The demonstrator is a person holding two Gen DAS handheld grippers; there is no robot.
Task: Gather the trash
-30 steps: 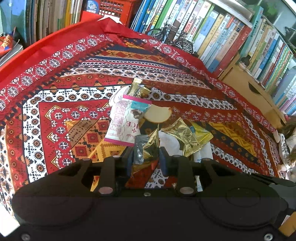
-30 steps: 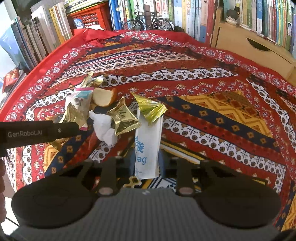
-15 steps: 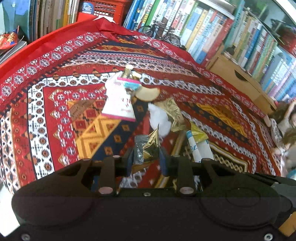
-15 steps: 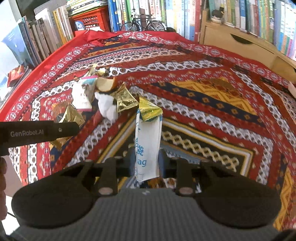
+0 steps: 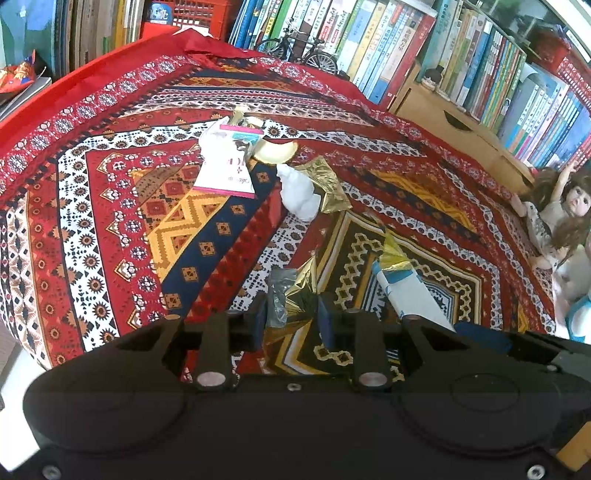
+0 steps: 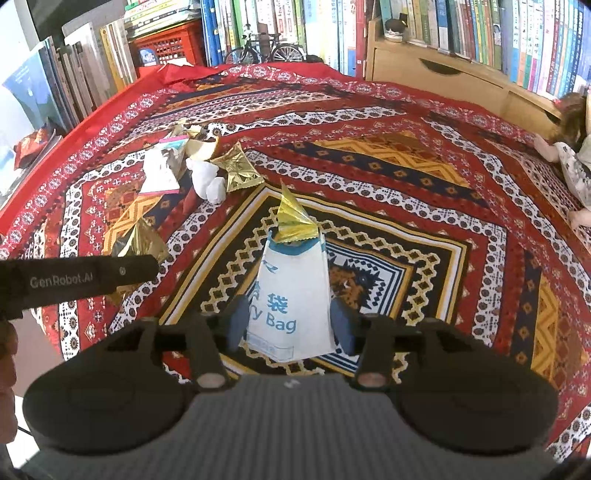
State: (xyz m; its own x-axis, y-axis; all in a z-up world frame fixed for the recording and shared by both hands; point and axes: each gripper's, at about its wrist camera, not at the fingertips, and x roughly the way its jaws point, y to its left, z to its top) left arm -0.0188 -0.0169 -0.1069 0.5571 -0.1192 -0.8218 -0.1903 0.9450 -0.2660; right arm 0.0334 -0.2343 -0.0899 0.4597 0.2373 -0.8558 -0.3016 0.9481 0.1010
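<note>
Left hand-held gripper (image 5: 291, 319): clenched on crumpled gold foil wrapper (image 5: 301, 291), above patterned cloth (image 5: 110, 206). Right hand-held gripper (image 6: 291, 325): jaws opening, white bag (image 6: 291, 299) between them, pads clear of its sides; gold wrapper (image 6: 293, 219) at bag's far end. Left on cloth, clustered: pink-edged packet (image 5: 227, 168), tissue wad (image 5: 299, 194), gold sachet (image 5: 327, 184), bread piece (image 5: 275, 151). Surrounding: bookshelves (image 6: 480, 26), toy bicycle (image 6: 264, 50), red crate (image 6: 166, 46), doll (image 5: 554, 214) at cloth's edge.

Patterned red cloth (image 6: 388, 155) spread wide across the foreground. Far behind, packed bookshelves (image 6: 480, 33); wooden cabinet (image 6: 436, 74) at far right, red crate (image 6: 166, 44) far left, model bicycle (image 6: 266, 48) between. Bright, even light.
</note>
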